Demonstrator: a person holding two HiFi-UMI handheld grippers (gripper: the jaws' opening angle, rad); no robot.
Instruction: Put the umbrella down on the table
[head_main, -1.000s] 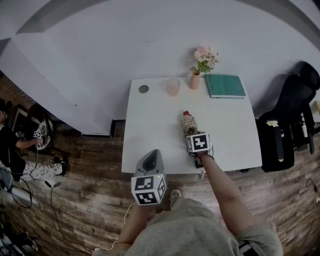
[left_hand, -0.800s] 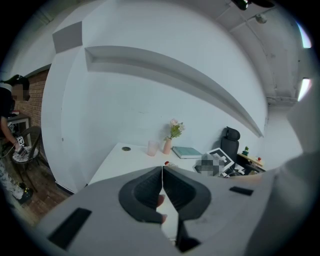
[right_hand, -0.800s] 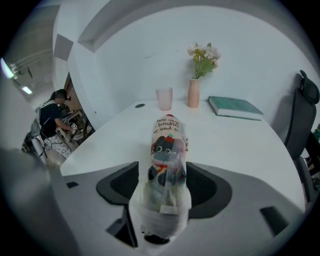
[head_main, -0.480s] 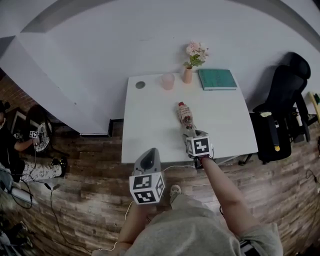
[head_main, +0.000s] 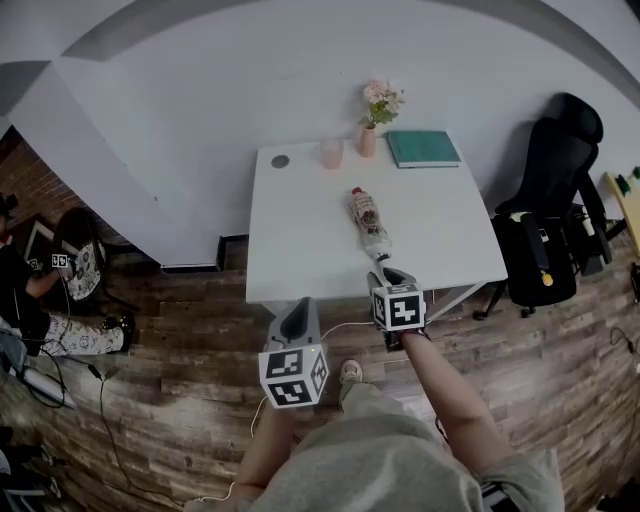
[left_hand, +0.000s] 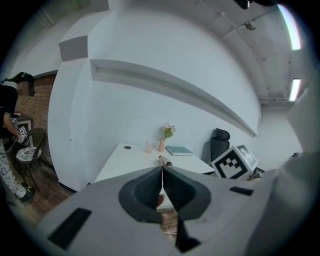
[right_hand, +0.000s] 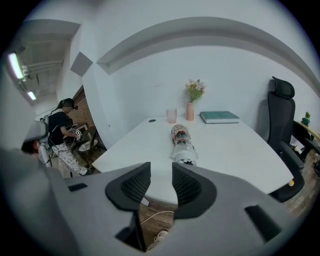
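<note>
Head view, lower left of centre: the left gripper hangs over the wood floor, just short of the near edge of the table. In the left gripper view its fingers are pressed together, pad against pad, and pinch nothing.

Far left in that frame, a person sits by the brick wall.

On the table, the umbrella lies folded on the white top, a little right of the middle. Its red end points to the far side and its pale end to the near edge. Nothing touches it.

Just below it in the frame, the right gripper sits at the near edge of the table. It points at the umbrella's pale end and is near it but apart. In the right gripper view its fingers stand partly spread and are closing. The gap between them is empty and the umbrella lies beyond the tips.

Along the far edge stand a dark disc, a cup, a vase and a book. A black chair stands at the right.
</note>
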